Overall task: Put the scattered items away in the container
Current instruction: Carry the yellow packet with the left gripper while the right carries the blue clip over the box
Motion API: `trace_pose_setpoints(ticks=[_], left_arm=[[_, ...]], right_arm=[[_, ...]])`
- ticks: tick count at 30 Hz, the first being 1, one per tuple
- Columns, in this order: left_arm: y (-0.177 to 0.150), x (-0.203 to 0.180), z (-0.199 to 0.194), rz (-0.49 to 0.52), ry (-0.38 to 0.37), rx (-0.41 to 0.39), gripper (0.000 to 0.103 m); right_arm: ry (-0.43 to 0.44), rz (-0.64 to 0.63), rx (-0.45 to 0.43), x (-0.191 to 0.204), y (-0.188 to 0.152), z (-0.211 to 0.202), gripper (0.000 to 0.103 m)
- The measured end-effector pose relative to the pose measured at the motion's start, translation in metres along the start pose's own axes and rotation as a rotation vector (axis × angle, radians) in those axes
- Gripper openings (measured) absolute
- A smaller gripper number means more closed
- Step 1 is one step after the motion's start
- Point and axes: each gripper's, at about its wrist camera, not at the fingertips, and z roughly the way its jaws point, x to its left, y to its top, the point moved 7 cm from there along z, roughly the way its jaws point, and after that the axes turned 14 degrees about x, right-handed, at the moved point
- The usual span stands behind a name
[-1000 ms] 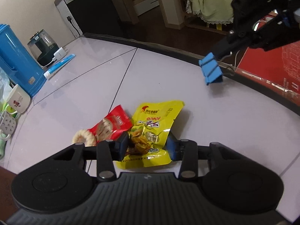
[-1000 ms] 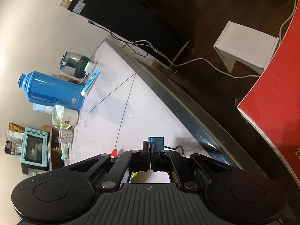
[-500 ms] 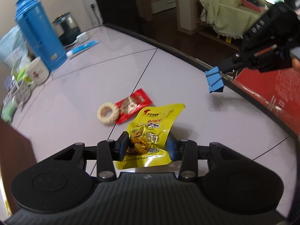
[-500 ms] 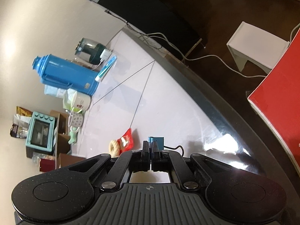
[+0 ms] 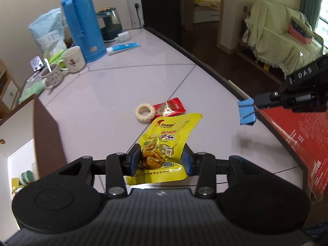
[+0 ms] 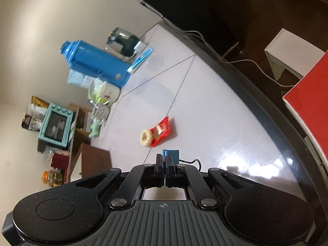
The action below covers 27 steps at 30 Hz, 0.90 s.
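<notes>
The left gripper [image 5: 161, 160] had its jaws clenched on the lower part of a yellow snack packet [image 5: 164, 147], one blue pad on each side, the packet hanging clear above the pale desk [image 5: 114, 94]. The right gripper [image 6: 164, 168] had its jaws pressed together on the wire handle of a blue binder clip [image 6: 171, 155]; in the left wrist view the clip [image 5: 247, 111] hung in the air over the desk's dark right edge. Beyond the yellow packet, near the middle of the desk, a red snack packet [image 5: 170, 107] lay flat with a pale ring-shaped biscuit [image 5: 144, 112] touching its left end. A red box [image 5: 297, 131] sat against the desk's right edge, and a brown cardboard box [image 5: 30, 139] stood at its left edge. At the far left corner stood a blue thermos [image 5: 82, 28], two mugs [image 5: 73, 59], a glass kettle [image 5: 108, 25] and a toothpaste tube [image 5: 123, 48]
</notes>
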Motion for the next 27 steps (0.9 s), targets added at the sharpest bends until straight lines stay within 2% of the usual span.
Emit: trace_pose_setpoints(ticks=[16,27], left_arm=[[-0.055,0.056,-0.084,-0.134,0.066,-0.091,0.037],[-0.103,0.123,-0.124,-0.224,0.148,-0.111,0.037]], right_arm=[[0.068,-0.145,0.037,0.076,-0.053,0.014,0.000],[0.109,-0.223,0.080,0.134,-0.085,0.047,0.000]])
